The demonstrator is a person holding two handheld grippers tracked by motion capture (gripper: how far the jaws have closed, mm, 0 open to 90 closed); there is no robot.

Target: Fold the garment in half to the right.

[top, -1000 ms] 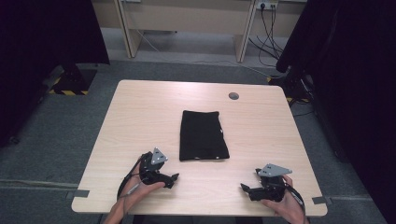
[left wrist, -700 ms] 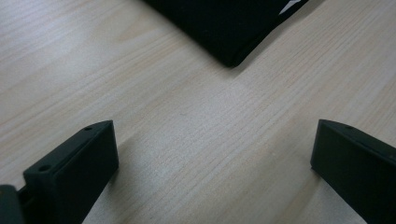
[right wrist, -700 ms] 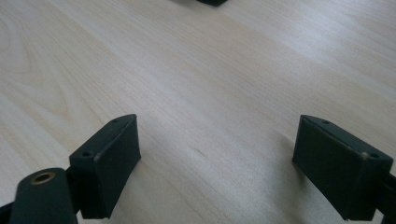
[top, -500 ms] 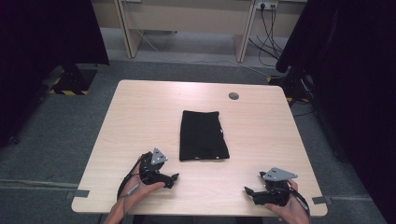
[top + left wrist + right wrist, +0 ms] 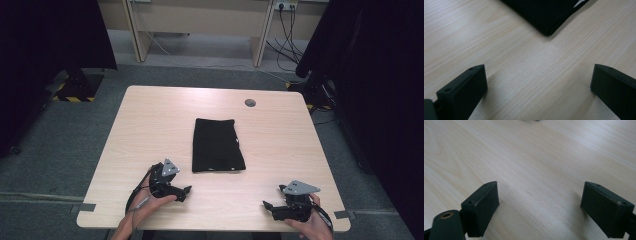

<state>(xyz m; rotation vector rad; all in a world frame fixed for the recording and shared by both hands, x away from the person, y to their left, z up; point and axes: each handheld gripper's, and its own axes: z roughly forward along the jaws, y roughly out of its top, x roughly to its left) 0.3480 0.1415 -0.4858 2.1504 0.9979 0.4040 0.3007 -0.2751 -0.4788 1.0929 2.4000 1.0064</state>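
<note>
The black folded cloth lies flat near the middle of the light wooden table, its long side running near to far, with neither gripper touching it. In the left gripper view the jaws stand wide apart over bare wood, holding nothing, and one corner of the cloth lies just beyond them. In the right gripper view the jaws are likewise spread wide with nothing between them, only wood grain below. From the high view, the left gripper sits near the table's near edge, left of the cloth's near end, its jaws pointing right, held in the person's left hand. The right gripper sits at the near right corner, well apart from the cloth, held in the right hand. A small round grey grommet sits in the table's far right part.
</note>
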